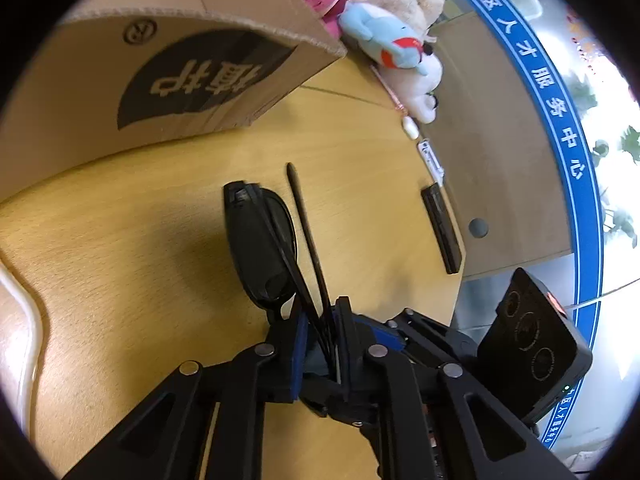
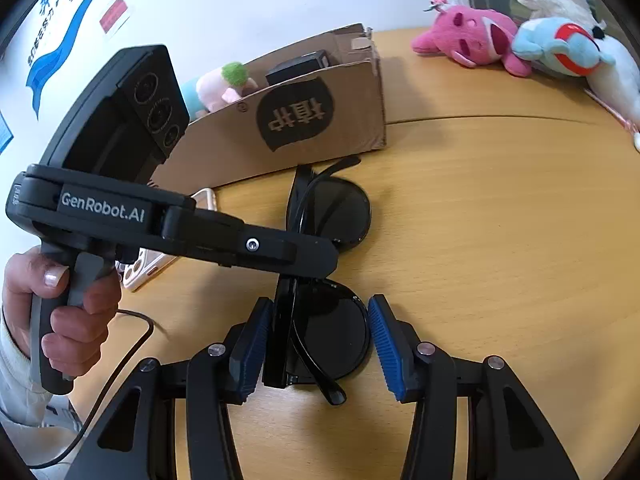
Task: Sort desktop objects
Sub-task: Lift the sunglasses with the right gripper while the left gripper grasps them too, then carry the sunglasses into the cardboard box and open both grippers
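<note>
Left wrist view: the left gripper [image 1: 320,320] is pinching the sunglasses [image 1: 260,248] at their middle, its blue pads pressed close on the bridge and folded temples. One dark lens is reaching forward and away from the gripper over the desk [image 1: 360,152], with a thin temple arm sticking out straight beside it. The cardboard box [image 1: 168,80] is standing beyond, far left, and plush toys [image 1: 396,40] are lying at the far right edge. A dark bar-shaped item [image 1: 440,228] is resting near the desk's right edge.

Right wrist view: the right gripper [image 2: 314,344] is spread wide, its pads flanking the near lens of the sunglasses [image 2: 332,332] without touching it. The glasses' long axis is running near to far, straight ahead of this gripper, with the left gripper [image 2: 316,256] crossing over their middle from the left. The box [image 2: 304,120], already holding a small plush and a dark object, is sitting just beyond the far lens. A phone [image 2: 144,268] is lying on the left, half hidden under the left tool. Judging by this, the left hand has the hold, and the box lies forward of the glasses.
</note>
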Demonstrator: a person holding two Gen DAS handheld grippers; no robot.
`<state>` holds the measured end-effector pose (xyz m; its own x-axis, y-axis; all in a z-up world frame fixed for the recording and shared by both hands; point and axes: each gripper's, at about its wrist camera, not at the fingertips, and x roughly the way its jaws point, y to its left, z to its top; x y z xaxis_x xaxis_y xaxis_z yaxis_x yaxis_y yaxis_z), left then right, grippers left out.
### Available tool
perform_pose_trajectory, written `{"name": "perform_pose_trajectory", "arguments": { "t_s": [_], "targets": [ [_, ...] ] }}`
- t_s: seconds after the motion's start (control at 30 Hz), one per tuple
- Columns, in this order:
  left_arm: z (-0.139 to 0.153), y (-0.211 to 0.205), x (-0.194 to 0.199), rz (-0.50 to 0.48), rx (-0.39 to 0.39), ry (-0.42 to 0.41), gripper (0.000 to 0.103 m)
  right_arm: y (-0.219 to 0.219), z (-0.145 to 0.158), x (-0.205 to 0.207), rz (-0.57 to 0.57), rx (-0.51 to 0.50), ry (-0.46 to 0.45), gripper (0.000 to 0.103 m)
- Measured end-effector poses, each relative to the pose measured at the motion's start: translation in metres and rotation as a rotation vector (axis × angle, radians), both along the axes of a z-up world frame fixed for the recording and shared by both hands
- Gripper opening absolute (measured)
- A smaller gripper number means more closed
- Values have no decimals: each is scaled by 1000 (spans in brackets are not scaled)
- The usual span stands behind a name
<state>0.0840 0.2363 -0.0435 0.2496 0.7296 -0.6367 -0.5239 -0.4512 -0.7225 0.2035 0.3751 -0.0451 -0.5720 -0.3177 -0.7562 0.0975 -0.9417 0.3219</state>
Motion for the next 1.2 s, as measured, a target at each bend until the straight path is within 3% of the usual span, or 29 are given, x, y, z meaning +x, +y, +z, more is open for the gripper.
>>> {"name": "perform_pose_trajectory", "arguments": {
  "t_s": [0.07, 0.1, 0.13, 0.37, 0.47, 0.63, 0.77, 0.9, 1.03, 1.2],
  "targets": [
    [3, -2, -1, 3, 15, 11, 11, -3, 1, 1, 1, -7, 5, 46],
    [4, -4, -1, 3, 35, 6, 10, -5, 4, 2, 10, -23, 22, 19],
    [6, -5, -1, 2, 45, 9, 10, -9, 6, 3, 23, -33, 29, 10],
    [27, -21, 0, -13, 122, 69, 9, -29, 26, 2, 46, 8, 78, 10],
    [48, -32, -3, -4, 175, 126, 9, -37, 46, 1, 49, 30, 130, 9],
    [106, -52, -17, 9, 241, 246, 9, -50, 90, -6, 77, 68, 235, 9],
    [154, -63, -37, 31, 255, 358, 9, -66, 139, -24, 112, 117, 347, 9],
    [194, -69, -75, 72, 244, 413, 9, -76, 177, -56, 138, 142, 415, 9],
    [213, -69, -123, 92, 244, 417, 9, -79, 202, -103, 159, 127, 436, 9],
    [199, -65, -185, 124, 217, 340, 9, -79, 204, -171, 181, 115, 380, 9]
  ]
}}
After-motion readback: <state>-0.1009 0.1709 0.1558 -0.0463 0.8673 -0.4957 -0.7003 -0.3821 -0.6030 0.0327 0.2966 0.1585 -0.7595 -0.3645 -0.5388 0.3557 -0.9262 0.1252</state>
